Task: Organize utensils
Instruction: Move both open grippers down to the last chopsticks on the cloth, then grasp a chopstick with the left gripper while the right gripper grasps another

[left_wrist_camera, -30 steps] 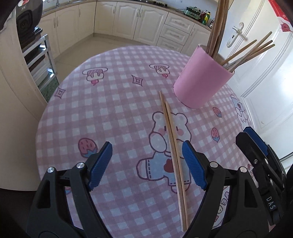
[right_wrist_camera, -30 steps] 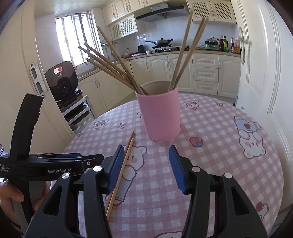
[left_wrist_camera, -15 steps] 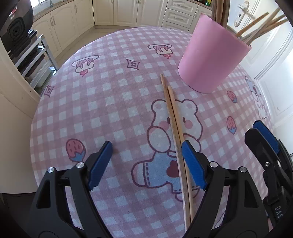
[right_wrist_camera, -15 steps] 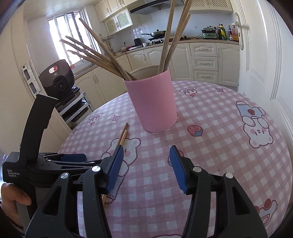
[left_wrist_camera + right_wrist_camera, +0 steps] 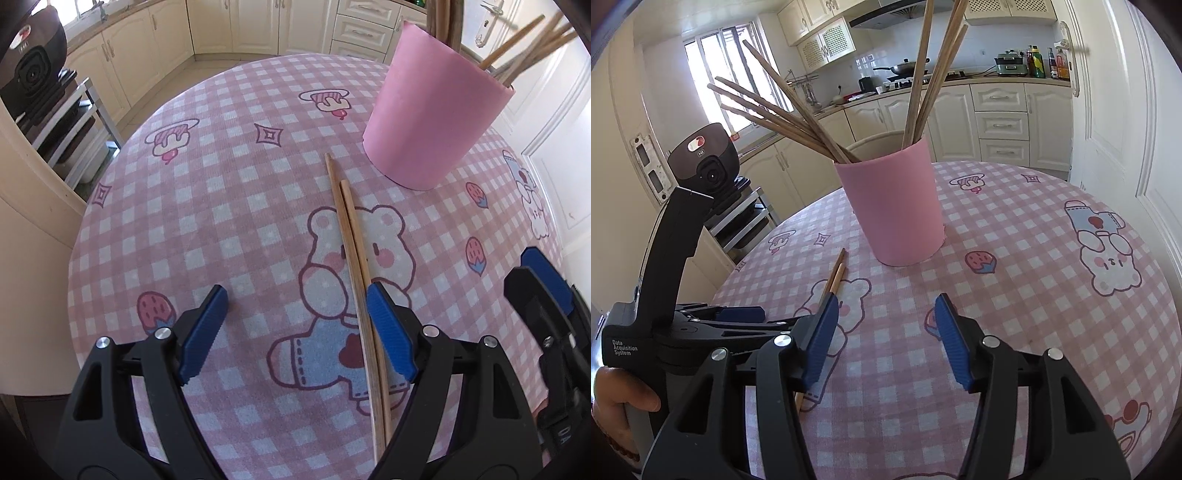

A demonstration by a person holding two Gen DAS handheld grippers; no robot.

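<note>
Two chopsticks (image 5: pixel 354 266) are seen lying side by side at centre frame in the left wrist view, on the checked tablecloth (image 5: pixel 221 206), below the pink cup (image 5: pixel 432 118) at upper right. The left gripper (image 5: pixel 295 325) is held wide, empty, its right pad beside them.

In the right wrist view, the cup is seen at centre, filled with chopsticks; the right gripper (image 5: pixel 884 332) is spread wide, empty. Most sorting seems done; two remain.

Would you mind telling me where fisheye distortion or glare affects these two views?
Left wrist view: the pink checked tablecloth bulges into a dome. Right wrist view: the white door frame bows, and the kitchen window is blown out.
</note>
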